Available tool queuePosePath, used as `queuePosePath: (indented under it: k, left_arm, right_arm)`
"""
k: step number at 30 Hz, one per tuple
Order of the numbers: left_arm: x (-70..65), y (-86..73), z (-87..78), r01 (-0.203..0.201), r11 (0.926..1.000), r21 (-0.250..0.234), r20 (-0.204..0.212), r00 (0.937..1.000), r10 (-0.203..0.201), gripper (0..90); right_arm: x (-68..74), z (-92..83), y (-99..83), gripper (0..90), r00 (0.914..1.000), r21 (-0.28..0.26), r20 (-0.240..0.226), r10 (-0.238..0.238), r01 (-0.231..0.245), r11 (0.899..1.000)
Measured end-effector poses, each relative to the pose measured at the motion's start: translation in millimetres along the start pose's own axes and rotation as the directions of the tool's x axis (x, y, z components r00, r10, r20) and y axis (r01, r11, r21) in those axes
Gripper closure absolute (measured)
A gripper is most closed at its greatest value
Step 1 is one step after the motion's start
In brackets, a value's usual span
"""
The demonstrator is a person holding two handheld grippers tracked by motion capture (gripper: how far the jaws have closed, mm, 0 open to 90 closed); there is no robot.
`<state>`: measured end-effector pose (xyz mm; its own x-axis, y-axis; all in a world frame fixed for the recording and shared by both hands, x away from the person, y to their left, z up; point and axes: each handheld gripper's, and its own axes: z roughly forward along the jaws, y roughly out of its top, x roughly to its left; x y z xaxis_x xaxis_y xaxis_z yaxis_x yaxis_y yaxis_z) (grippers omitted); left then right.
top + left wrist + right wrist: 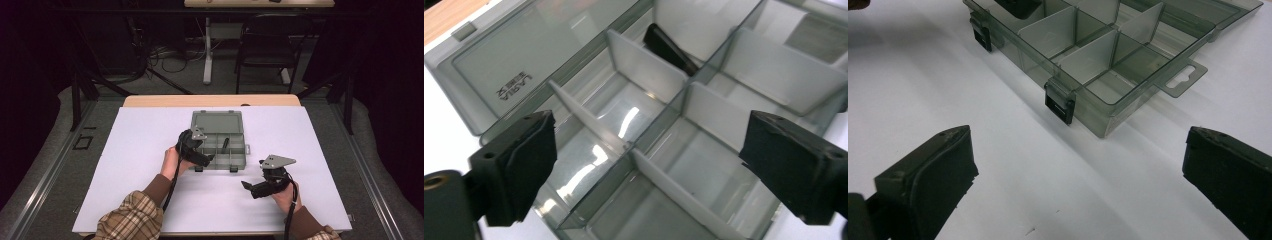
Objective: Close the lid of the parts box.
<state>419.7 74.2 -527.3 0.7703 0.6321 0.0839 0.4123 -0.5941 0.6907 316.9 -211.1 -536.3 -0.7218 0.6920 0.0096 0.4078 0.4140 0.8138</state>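
Observation:
A clear grey compartment box (239, 161) lies open in the middle of the white-covered table, its lid (217, 122) flat behind it. One small black piece (225, 144) leans in a middle compartment, and the black piece (669, 47) lies beyond the dividers in the left gripper view. My left gripper (206, 159) hovers over the box's front-left compartments; the left gripper (649, 145) is open with only the box (644, 70) under it. My right gripper (248, 187) rests low over the white sheet, front right of the box. The right gripper (1078, 150) is open and holds nothing, facing the box (1108, 55).
Two dark latches (1060, 102) hang on the box's near wall, and a hang tab (1188, 75) sticks out of its side. The white sheet (150, 150) spreads wide on both sides. A chair (270, 45) and a table leg (207, 50) stand beyond the far edge.

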Motion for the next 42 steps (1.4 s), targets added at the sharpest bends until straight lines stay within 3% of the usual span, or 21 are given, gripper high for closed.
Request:
queuePosePath:
  k: [8, 13, 16, 19, 25, 34, 42]
  left_arm:
    - [0.6, -2.5, 3.8, 0.022, 0.9996, 0.02, -0.016, 0.9996, -0.022, 24.6]
    - [2.0, -5.4, 4.9, 0.057, 0.9981, 0.023, -0.035, 0.9978, -0.056, 41.4]
    - [4.1, -7.5, 6.3, 0.088, 0.9959, 0.022, -0.024, 0.9959, -0.087, 45.3]
    - [3.4, -8.0, 6.5, 0.092, 0.9957, 0.014, -0.018, 0.9956, -0.092, 49.4]
    - [2.3, -8.3, 6.4, 0.109, 0.9941, 0.005, -0.031, 0.9936, -0.108, 52.5]
    - [2.6, -6.5, 7.8, 0.074, 0.997, 0.021, -0.02, 0.9971, -0.073, 54.8]
    - [4.4, -6.7, 8.3, 0.076, 0.9969, 0.021, -0.006, 0.9971, -0.076, 55.0]
  right_arm:
    - [-0.4, 0.7, -1.0, 0.0, 1.0, 0.005, -0.002, 0.0, 0.0, 1.0]
    - [0.5, 2.1, -1.0, 0.0, 1.0, 0.01, -0.005, 0.002, -0.002, 1.0]
    - [0.0, 2.8, -0.8, 0.0, 1.0, 0.01, -0.004, -0.002, 0.002, 1.0]
    - [-0.2, 3.1, -1.1, 0.0, 1.0, 0.011, -0.004, -0.001, 0.001, 1.0]
    - [-0.3, 2.7, -1.3, 0.0, 1.0, 0.01, -0.002, -0.003, 0.003, 1.0]
    - [-0.8, 3.6, -1.4, 0.0, 1.0, 0.013, 0.005, -0.001, 0.001, 1.0]
    - [-1.7, 3.6, -0.7, 0.0, 0.9999, 0.014, 0.011, 0.001, -0.001, 1.0]
